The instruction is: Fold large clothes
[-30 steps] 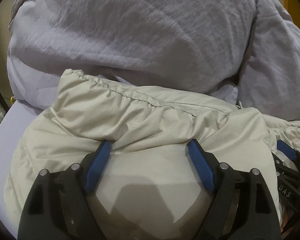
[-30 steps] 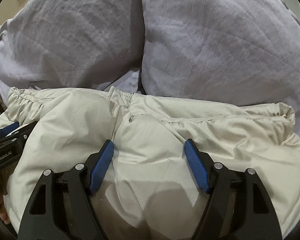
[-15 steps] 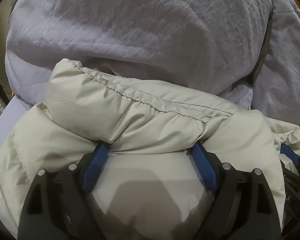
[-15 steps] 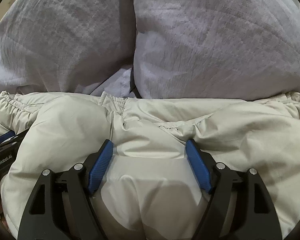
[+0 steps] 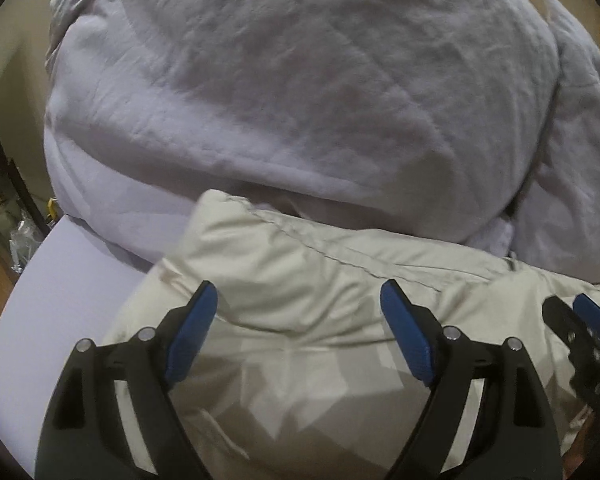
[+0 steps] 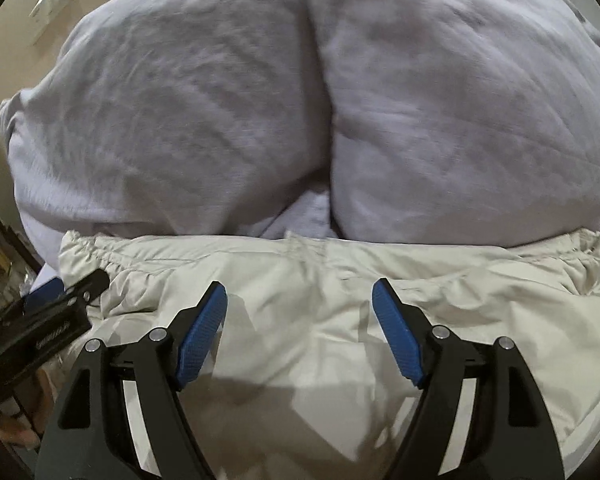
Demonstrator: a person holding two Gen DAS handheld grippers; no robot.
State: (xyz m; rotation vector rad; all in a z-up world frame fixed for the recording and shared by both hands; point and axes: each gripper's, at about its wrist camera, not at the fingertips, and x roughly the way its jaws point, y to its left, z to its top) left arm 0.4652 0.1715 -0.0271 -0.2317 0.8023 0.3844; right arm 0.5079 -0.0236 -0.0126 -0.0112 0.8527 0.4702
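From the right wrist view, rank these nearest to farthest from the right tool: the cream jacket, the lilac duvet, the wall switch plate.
1. Cream jacket: directly under and ahead of the right tool, bunched between its open fingers.
2. Lilac duvet: heaped behind the jacket, filling the middle of the view.
3. Wall switch plate: upper left, on the wall beyond the duvet.

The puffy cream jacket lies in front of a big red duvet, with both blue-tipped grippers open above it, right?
Not quite: the duvet is pale lilac-grey, not red, as the right wrist view shows. The cream jacket does lie before it, left gripper and right gripper open.
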